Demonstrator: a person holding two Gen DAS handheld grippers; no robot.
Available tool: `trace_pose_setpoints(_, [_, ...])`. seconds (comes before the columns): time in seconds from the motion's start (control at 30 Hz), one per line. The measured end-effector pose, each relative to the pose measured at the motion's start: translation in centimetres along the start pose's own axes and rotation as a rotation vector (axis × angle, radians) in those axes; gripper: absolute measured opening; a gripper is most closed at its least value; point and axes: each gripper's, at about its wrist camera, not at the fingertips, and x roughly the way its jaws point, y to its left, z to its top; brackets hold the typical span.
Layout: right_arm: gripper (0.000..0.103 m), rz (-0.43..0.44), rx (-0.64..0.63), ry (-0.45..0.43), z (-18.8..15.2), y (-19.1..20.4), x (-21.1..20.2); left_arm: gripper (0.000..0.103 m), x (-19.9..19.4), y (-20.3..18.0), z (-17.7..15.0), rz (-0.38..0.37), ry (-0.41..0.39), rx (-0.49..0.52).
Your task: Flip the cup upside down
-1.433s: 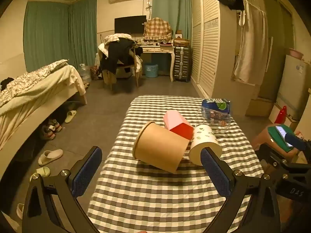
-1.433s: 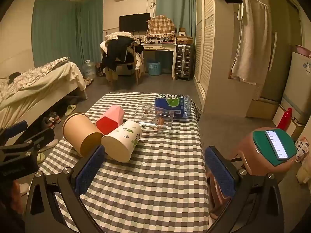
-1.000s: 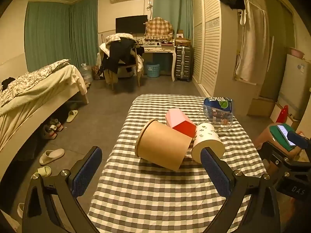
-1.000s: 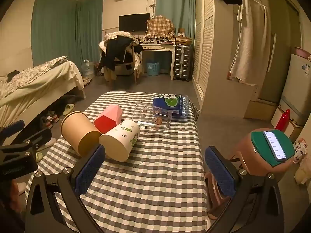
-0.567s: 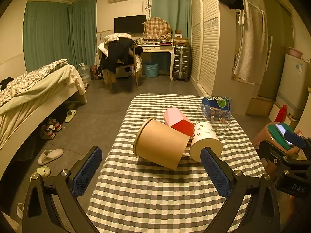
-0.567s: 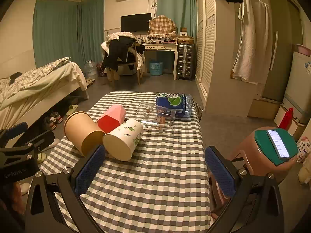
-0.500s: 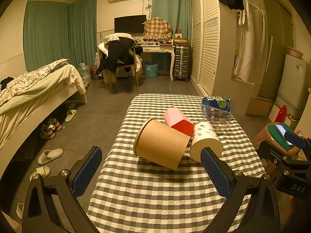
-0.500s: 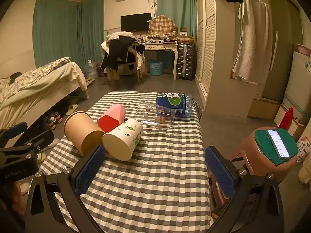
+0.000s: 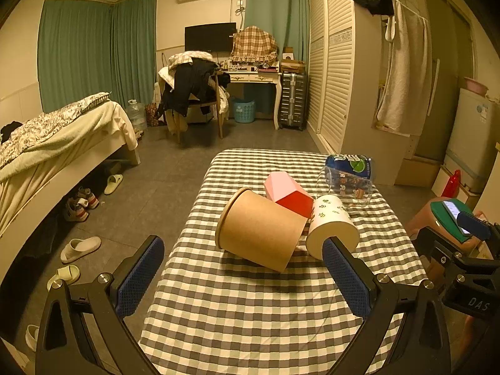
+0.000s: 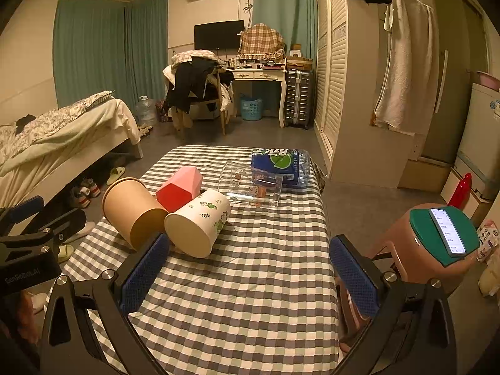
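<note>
I see four cups lying on their sides on the checked bench (image 9: pixel 250 312). Left to right from the brown paper cup (image 9: pixel 259 234): touching it, one pink-red faceted cup (image 9: pixel 287 192), one white leaf-print cup (image 9: pixel 332 226), then one clear printed cup (image 9: pixel 343 184). Left gripper (image 9: pixel 243 278) and right gripper (image 10: pixel 250 268) fingers gape wide, holding nothing.

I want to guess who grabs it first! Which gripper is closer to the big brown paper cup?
Left, probably. The left gripper faces the brown paper cup, which lies almost centred ahead of its open fingers. The right gripper hangs further right; there the cup sits beyond its left finger.
</note>
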Motion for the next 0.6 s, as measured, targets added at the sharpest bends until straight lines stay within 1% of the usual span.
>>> trace_pose_setpoints(0.6, [0.103,0.003,-0.003,-0.001,-0.23,0.17,0.19,0.103,0.05,0.09,-0.04,0.0,0.001,-0.002])
